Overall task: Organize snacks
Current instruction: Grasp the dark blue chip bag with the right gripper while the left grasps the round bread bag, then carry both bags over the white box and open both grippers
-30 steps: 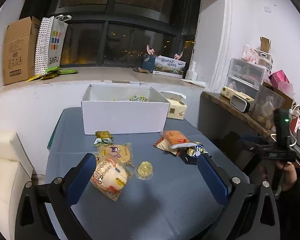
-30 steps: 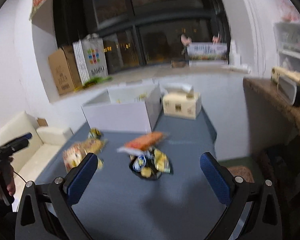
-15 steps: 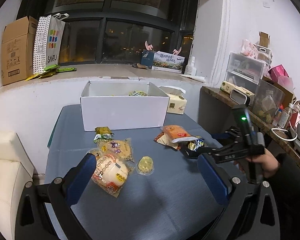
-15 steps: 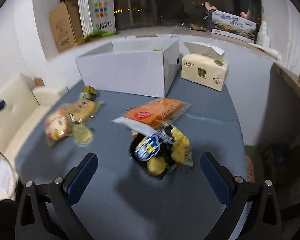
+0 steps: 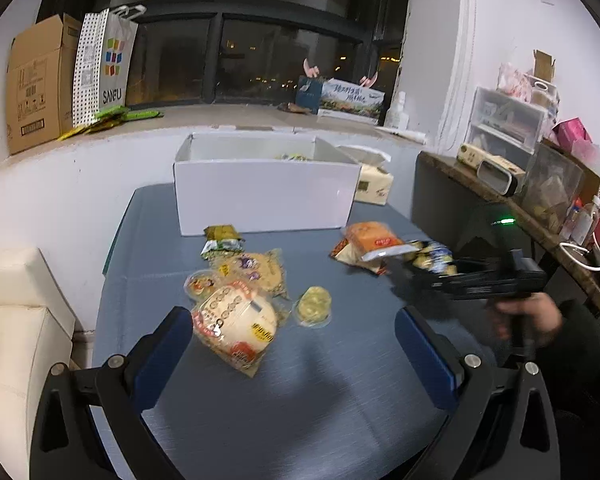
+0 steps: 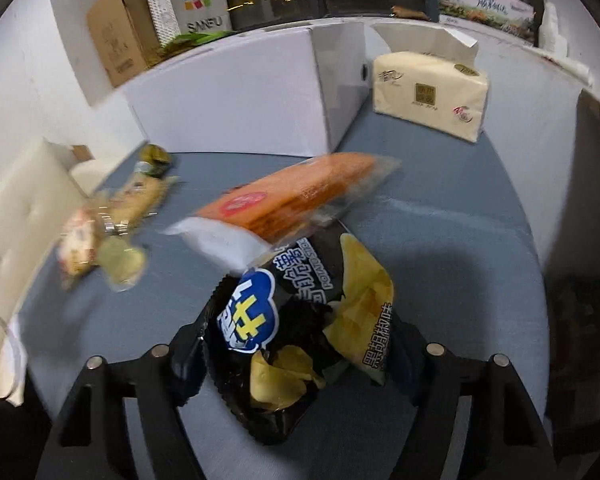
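In the right wrist view my right gripper (image 6: 296, 356) has its fingers closed in on a black potato chip bag (image 6: 300, 320) on the grey table (image 6: 440, 232). An orange snack pack (image 6: 300, 196) rests partly on the bag. In the left wrist view my left gripper (image 5: 296, 340) is open and empty, low over the table, with a round bread pack (image 5: 236, 324) beside its left finger (image 5: 164, 348). A small yellow cake (image 5: 314, 304), a cookie pack (image 5: 256, 270) and a green packet (image 5: 222, 238) lie nearby. The white box (image 5: 266, 196) stands behind. The right gripper (image 5: 404, 276) shows at right.
A tissue pack (image 6: 430, 92) stands right of the box. A cream sofa (image 5: 16, 308) is left of the table. A cluttered shelf (image 5: 512, 176) is at right. A cardboard box (image 5: 36, 84) and paper bag (image 5: 104, 64) sit on the windowsill.
My right gripper has moved down and forward onto the chip bag and its fingers have closed around it. My left gripper has moved slightly closer to the bread pack.
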Demonstrator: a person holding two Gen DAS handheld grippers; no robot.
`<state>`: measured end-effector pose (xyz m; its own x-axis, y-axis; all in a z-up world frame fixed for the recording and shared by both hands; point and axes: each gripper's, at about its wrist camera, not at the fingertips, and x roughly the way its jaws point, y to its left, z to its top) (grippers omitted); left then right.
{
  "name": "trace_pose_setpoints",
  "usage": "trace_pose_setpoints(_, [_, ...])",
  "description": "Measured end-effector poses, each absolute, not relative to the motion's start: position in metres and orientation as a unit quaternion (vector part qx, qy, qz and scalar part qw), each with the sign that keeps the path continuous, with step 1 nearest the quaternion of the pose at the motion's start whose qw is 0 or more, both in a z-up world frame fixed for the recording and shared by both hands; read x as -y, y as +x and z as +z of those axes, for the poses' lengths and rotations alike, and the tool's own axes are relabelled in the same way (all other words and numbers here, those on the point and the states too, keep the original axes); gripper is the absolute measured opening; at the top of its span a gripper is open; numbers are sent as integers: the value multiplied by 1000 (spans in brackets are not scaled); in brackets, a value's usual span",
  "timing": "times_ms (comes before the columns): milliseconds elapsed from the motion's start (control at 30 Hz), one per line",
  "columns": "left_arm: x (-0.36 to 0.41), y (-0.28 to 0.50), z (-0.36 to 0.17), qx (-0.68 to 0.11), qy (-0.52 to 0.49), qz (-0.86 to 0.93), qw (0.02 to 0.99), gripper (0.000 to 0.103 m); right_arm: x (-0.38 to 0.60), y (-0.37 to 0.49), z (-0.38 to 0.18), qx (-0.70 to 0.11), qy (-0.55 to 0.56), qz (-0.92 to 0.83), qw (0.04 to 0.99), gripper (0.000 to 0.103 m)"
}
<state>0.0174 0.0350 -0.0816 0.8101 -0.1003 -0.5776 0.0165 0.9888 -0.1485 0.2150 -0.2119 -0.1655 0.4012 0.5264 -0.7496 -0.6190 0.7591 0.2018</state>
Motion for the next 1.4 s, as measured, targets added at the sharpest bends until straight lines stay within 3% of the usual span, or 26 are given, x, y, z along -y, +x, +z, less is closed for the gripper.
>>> trace_pose_setpoints(400, [-48,61,-128,-376,-21,-14,926,103,248,104,-97,-336,14,411,848,74])
trace_pose_setpoints(767, [-44,108,-166,-412,117,-15,904,103,225,94,-95,-332,-28,424,842,75])
trace_pose_setpoints(833, [-45,111,-172,-417,111,-31,902,100,226,97,-97,-337,-25,421,842,75])
trace_pose_setpoints(867, [-45,111,-174,-417,112,-33,901,85,226,98,-98,-338,-24,420,842,75])
trace_pose_setpoints(900, [-47,112,-178,-427,107,-38,897,80,226,98,-99,-340,-24,420,841,75])
trace_pose_setpoints(1133, [-57,87,-162,-399,48,-62,914,77,224,101,-105,-349,-20,421,837,75])
trace_pose_setpoints(1400, [-74,56,-92,-298,-79,-94,947,77,217,105,-101,-338,-16,429,838,75])
